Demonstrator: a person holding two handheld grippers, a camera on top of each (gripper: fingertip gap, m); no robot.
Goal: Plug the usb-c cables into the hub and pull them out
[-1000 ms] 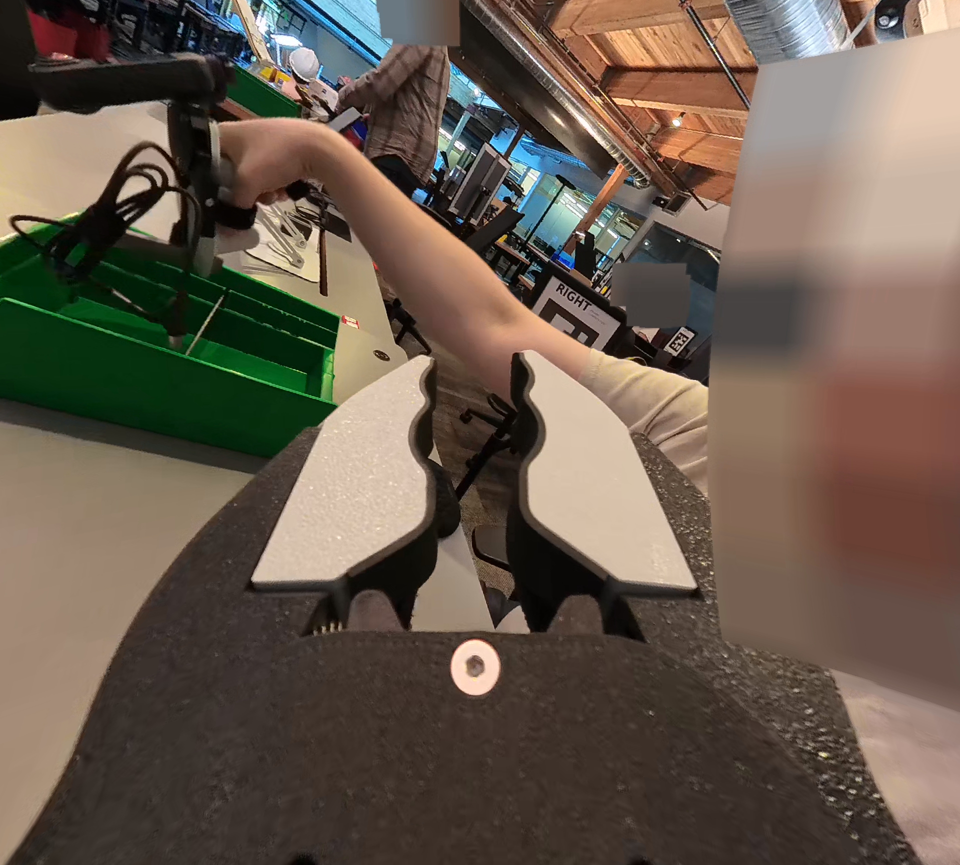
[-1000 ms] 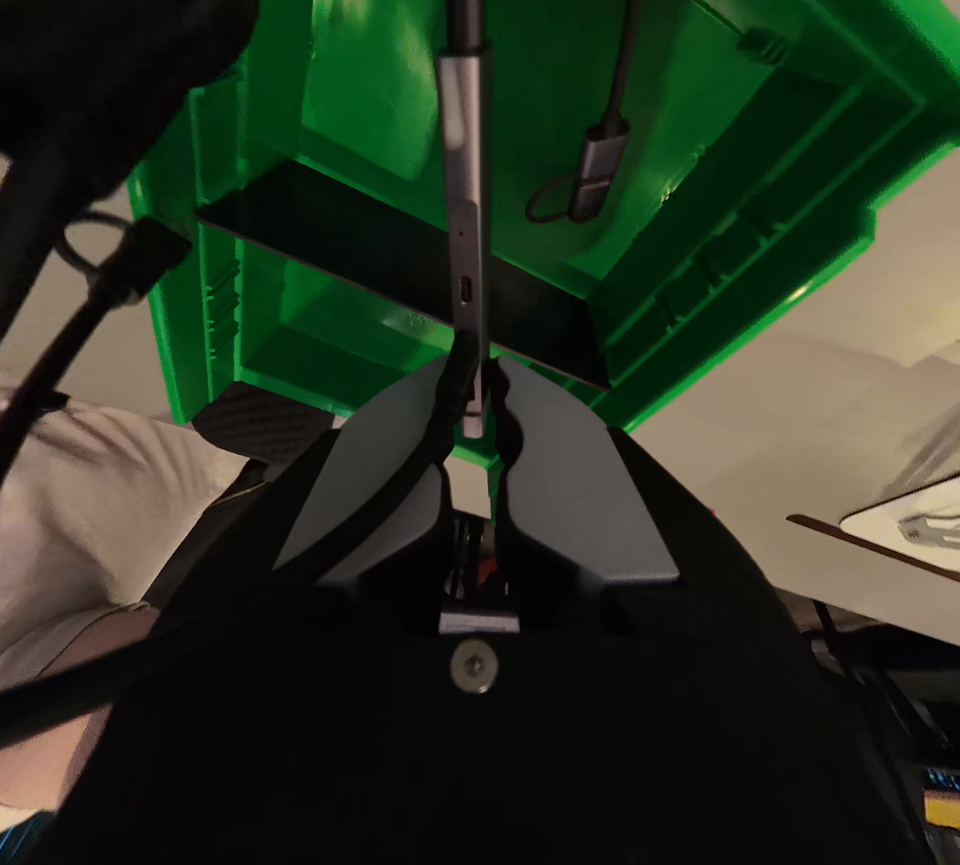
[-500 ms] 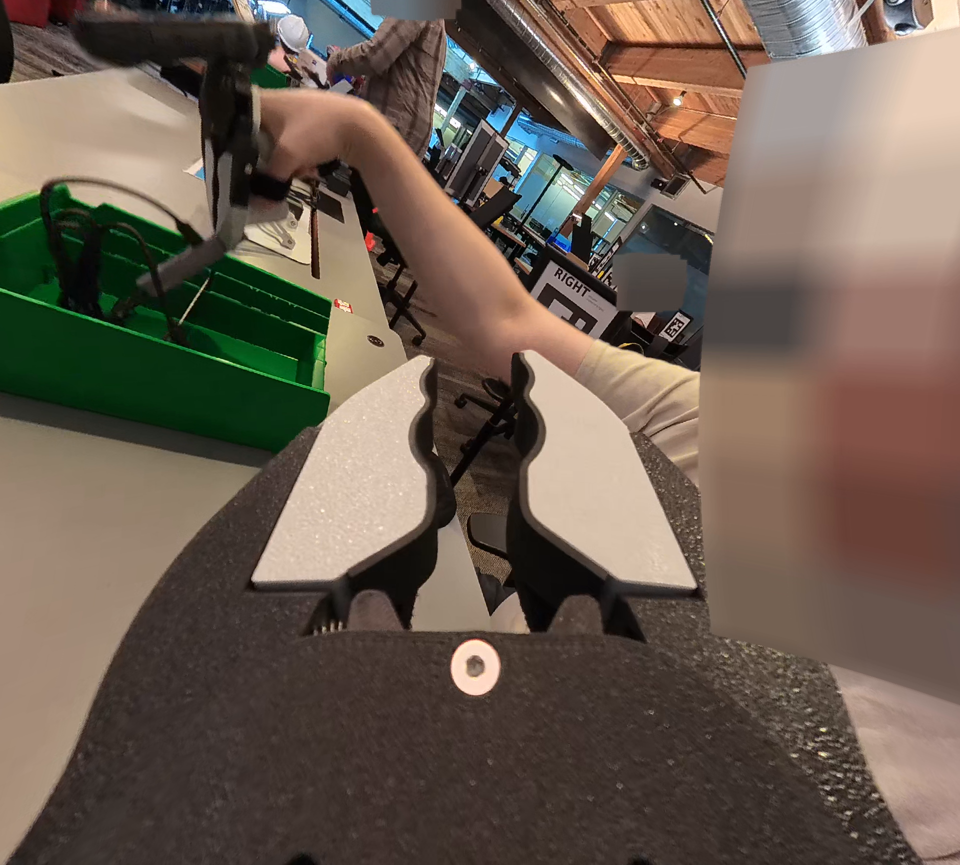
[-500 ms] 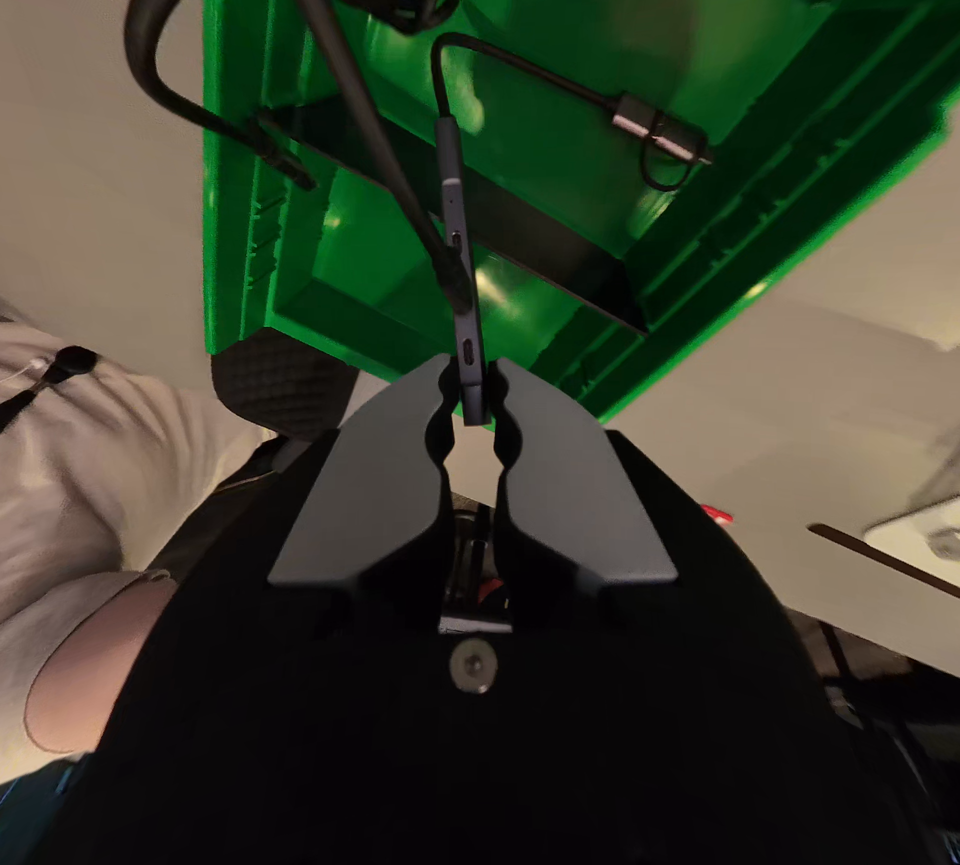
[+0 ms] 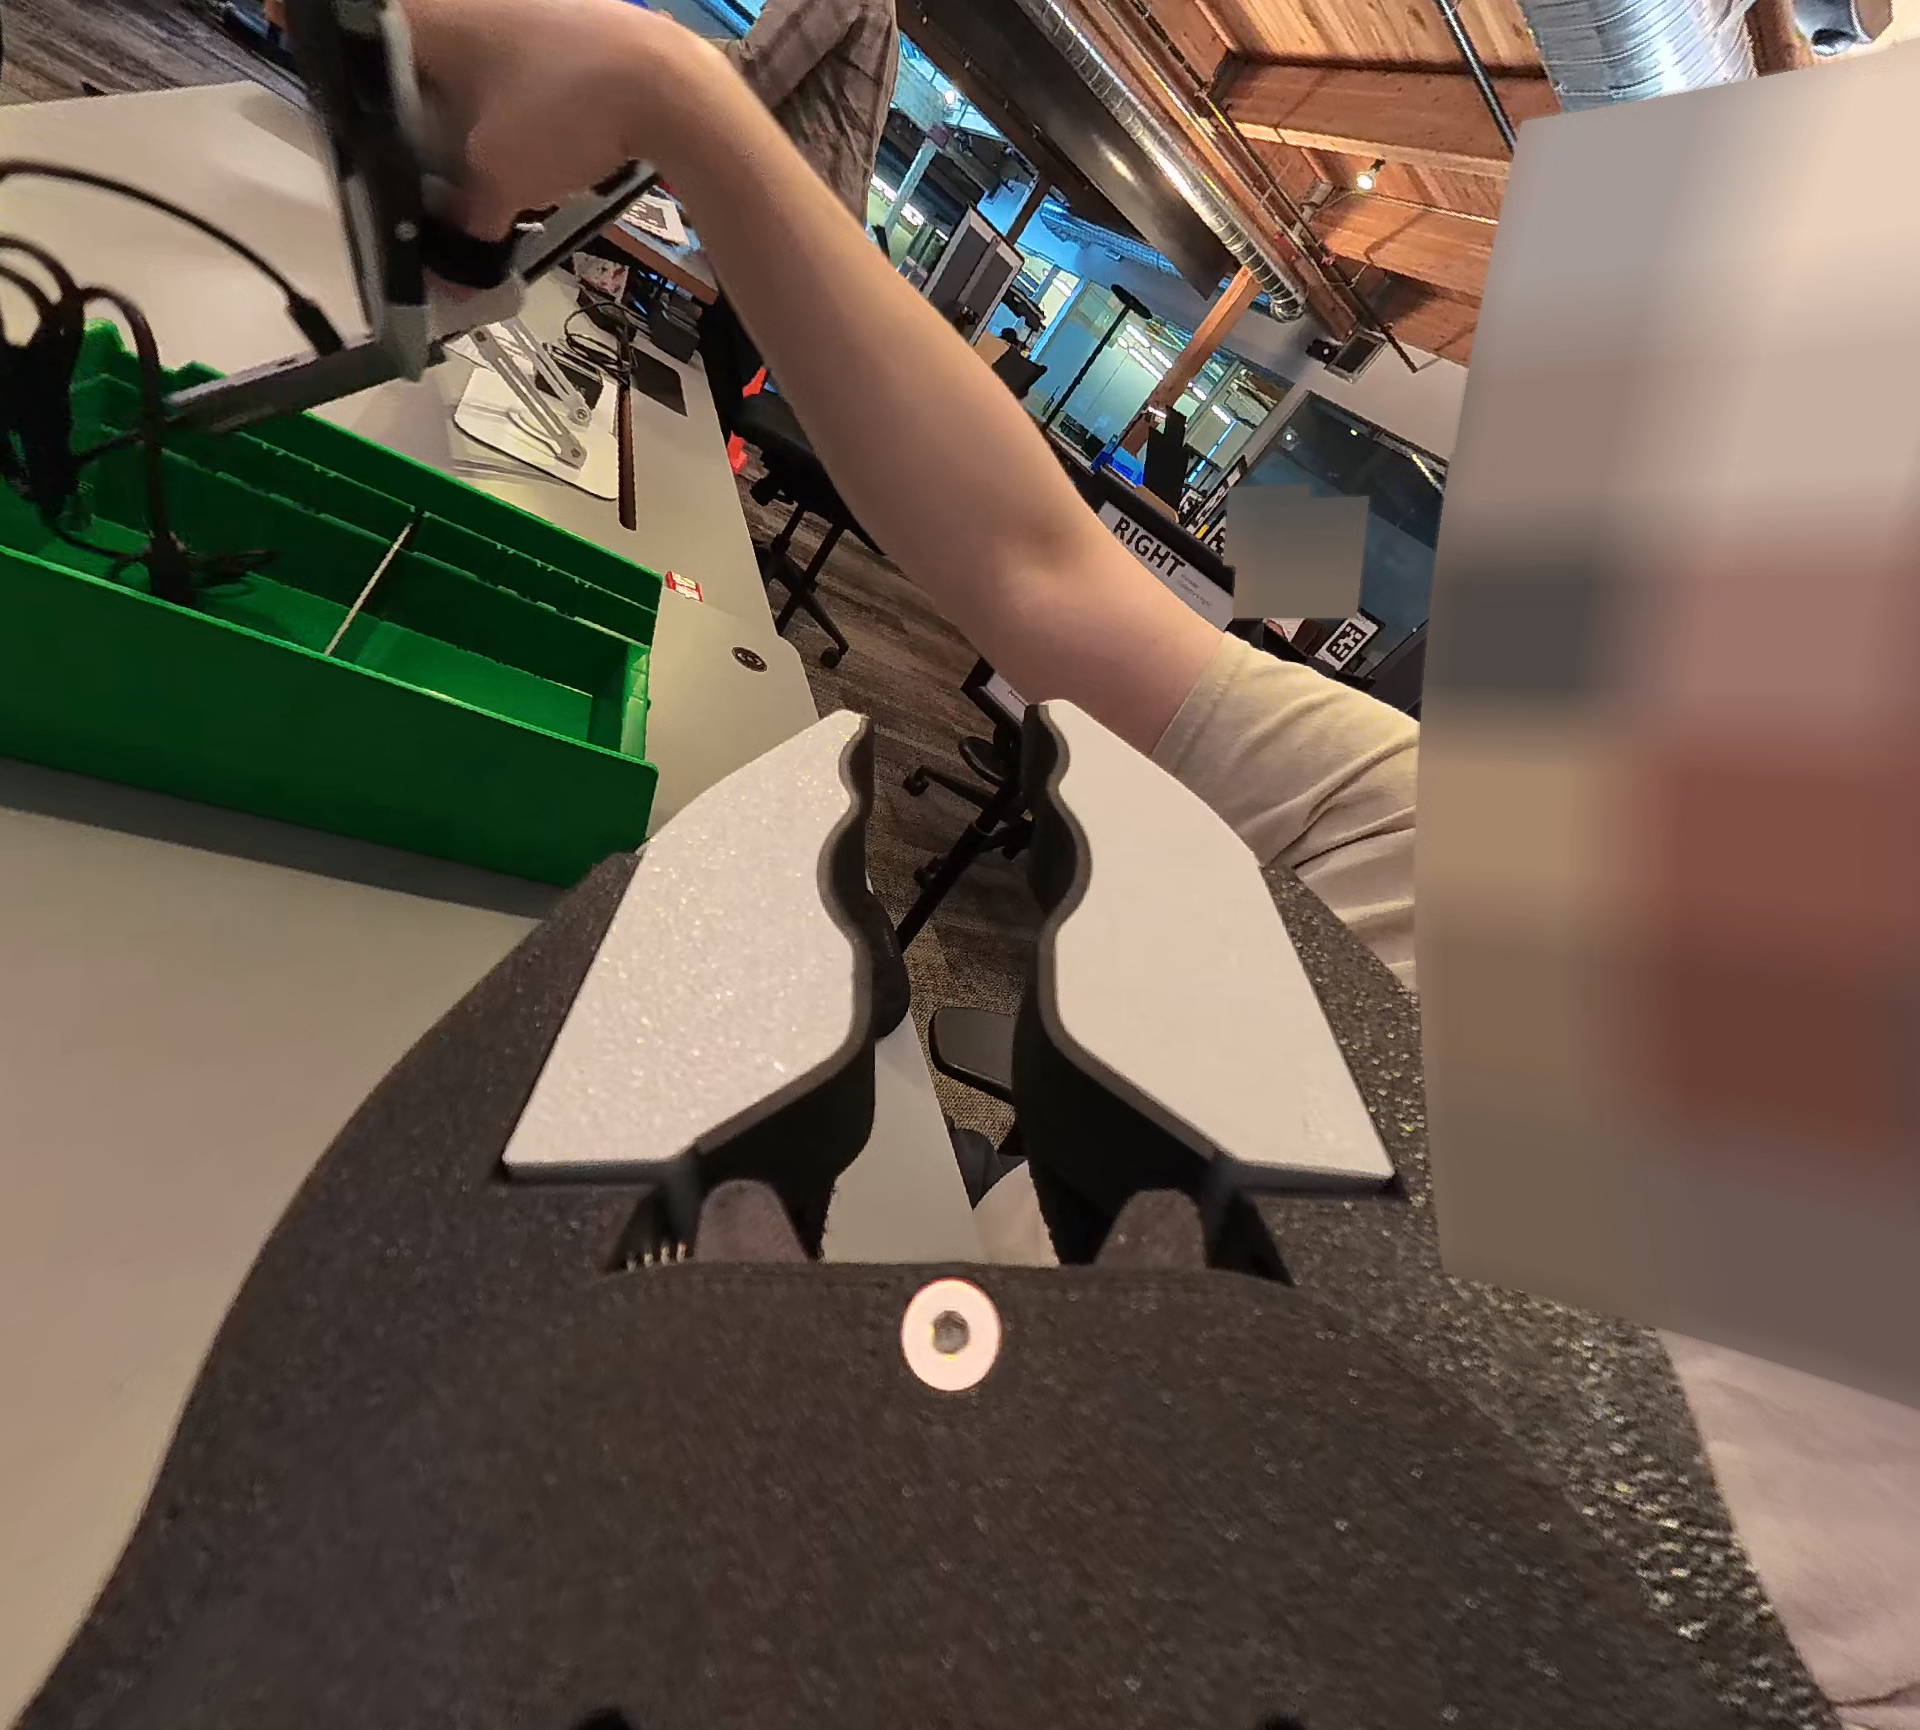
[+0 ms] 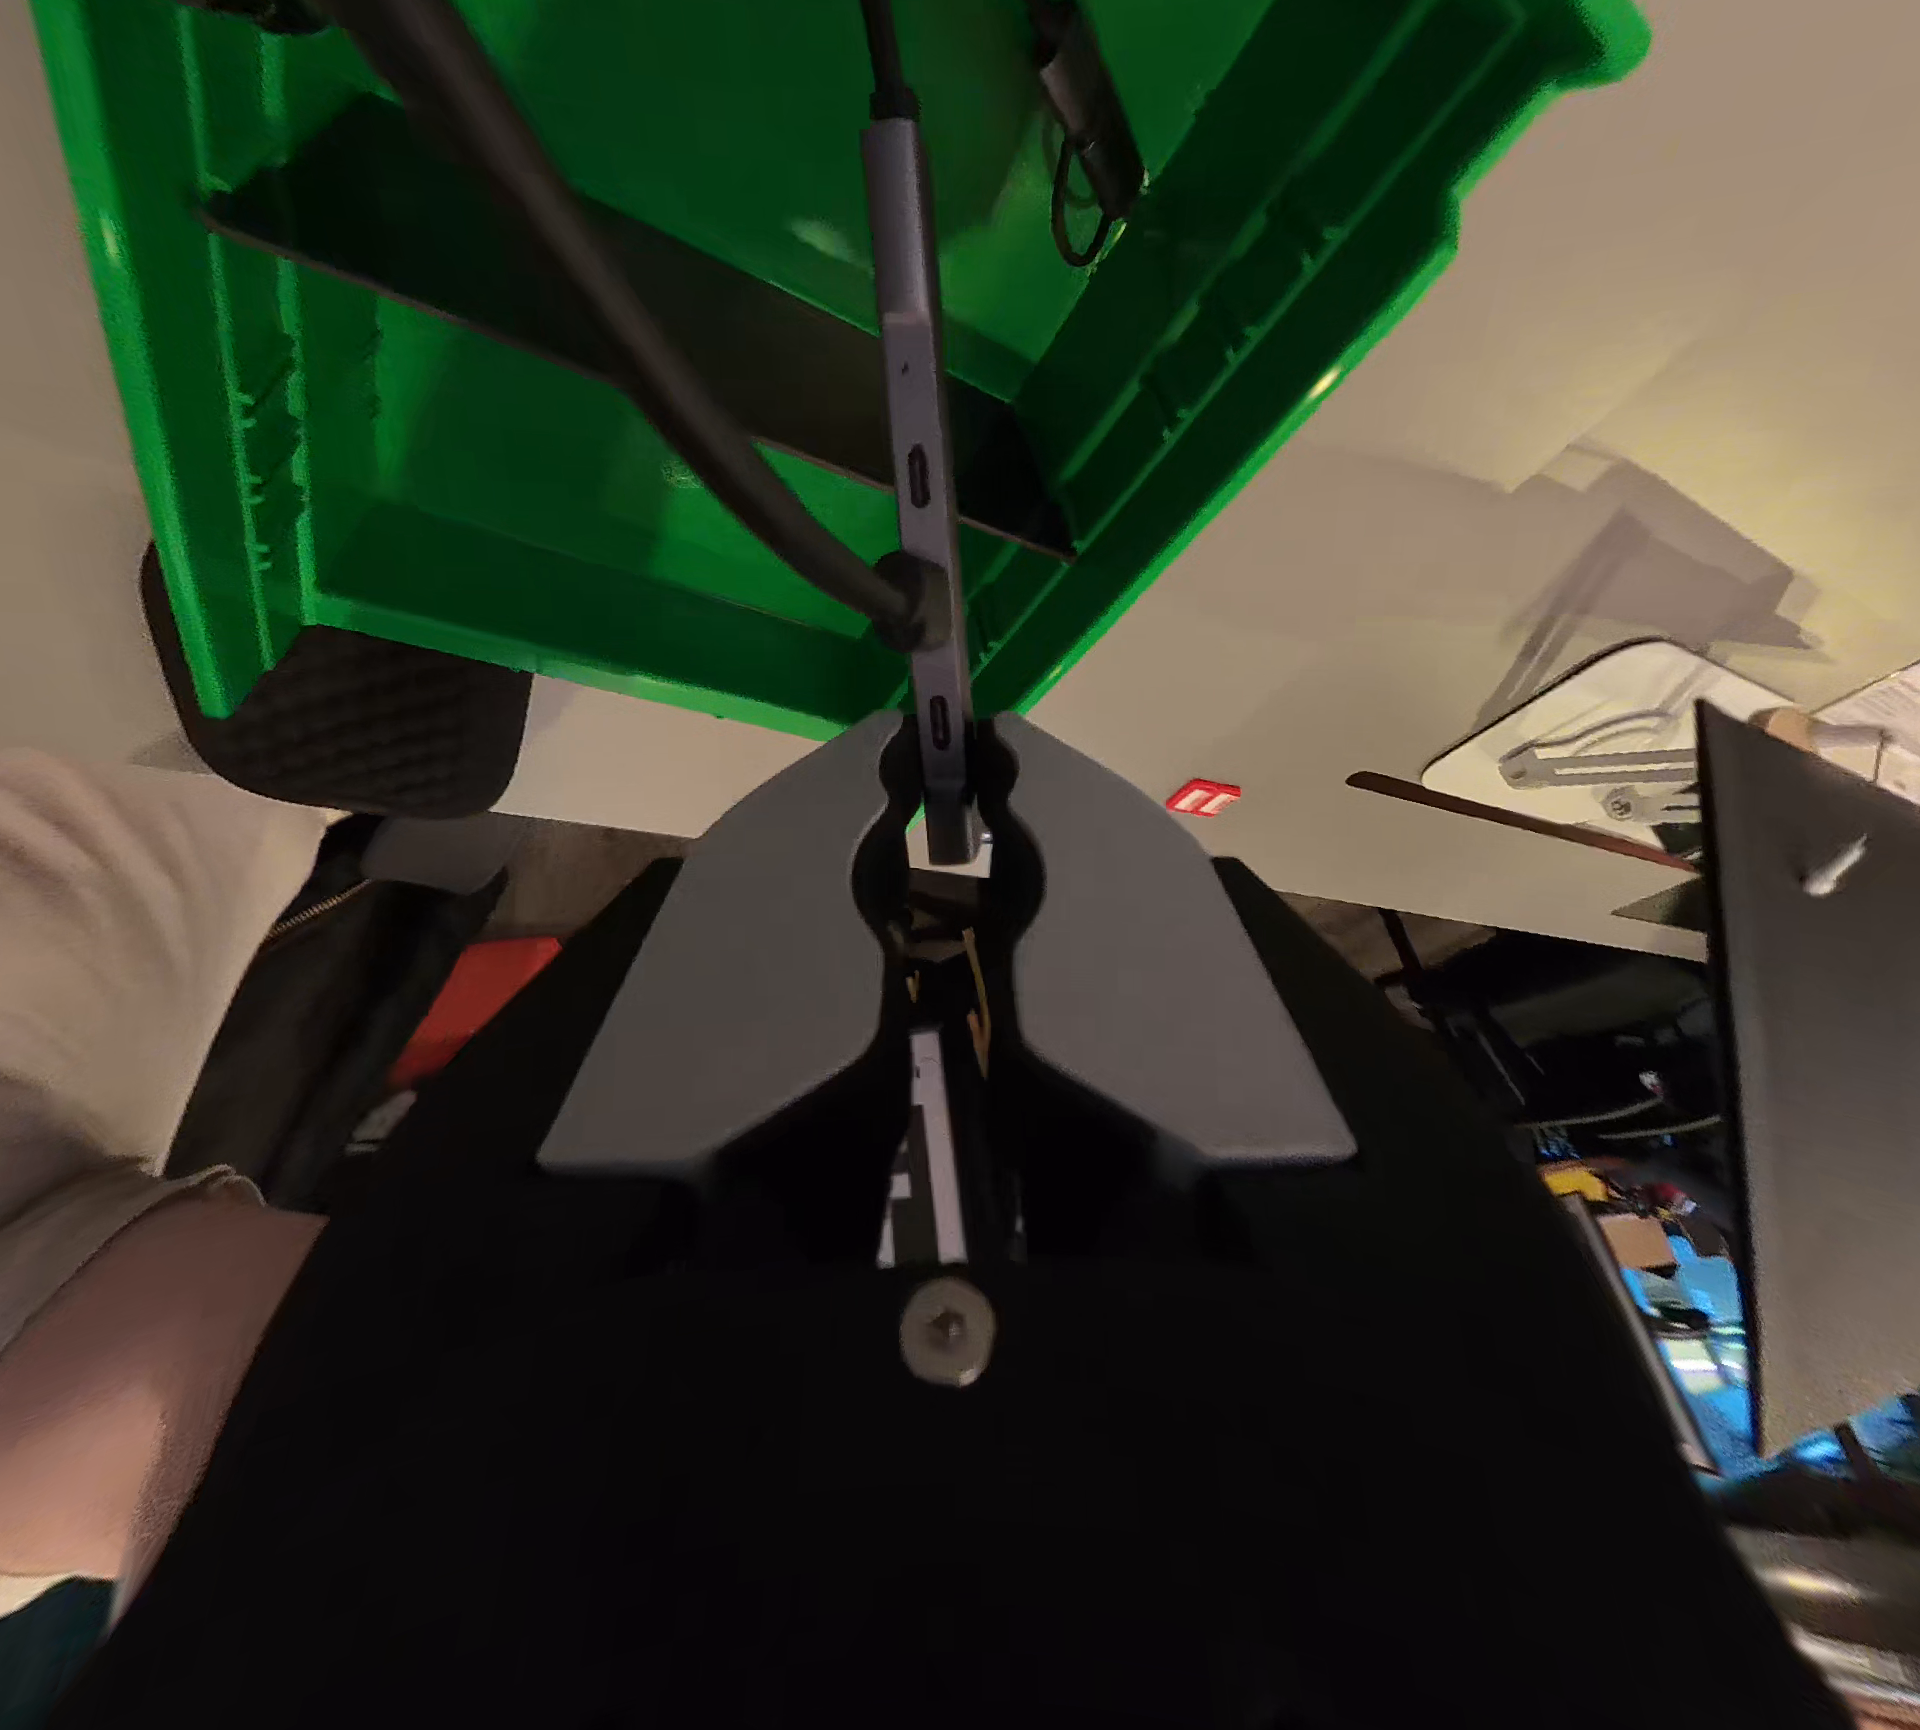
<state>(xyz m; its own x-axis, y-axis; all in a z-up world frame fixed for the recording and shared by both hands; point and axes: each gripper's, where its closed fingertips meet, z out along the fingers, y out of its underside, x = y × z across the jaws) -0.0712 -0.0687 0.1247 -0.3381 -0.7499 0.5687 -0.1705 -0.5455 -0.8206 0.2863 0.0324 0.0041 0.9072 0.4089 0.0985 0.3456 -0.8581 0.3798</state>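
Hub [image 6: 920, 433] held by one end in right gripper [image 6: 943, 781], lifted above the green bin [image 6: 1351, 246].
Right jaws are closed on the slim grey hub; one black cable [image 6: 582, 267] sits plugged into its side, two ports show empty. Left gripper [image 5: 945, 807] hangs off the counter [image 5: 208, 1005] edge, jaws partly open, holding nothing. Bin rests on the counter near that edge.

A: How many hubs?
B: One grey hub [image 6: 914, 392], one cable [image 6: 582, 267] plugged into it.
A: Bins?
B: One green bin [image 6: 1340, 153]. Two grippers, left gripper [image 5: 945, 735], right gripper [image 6: 945, 735].
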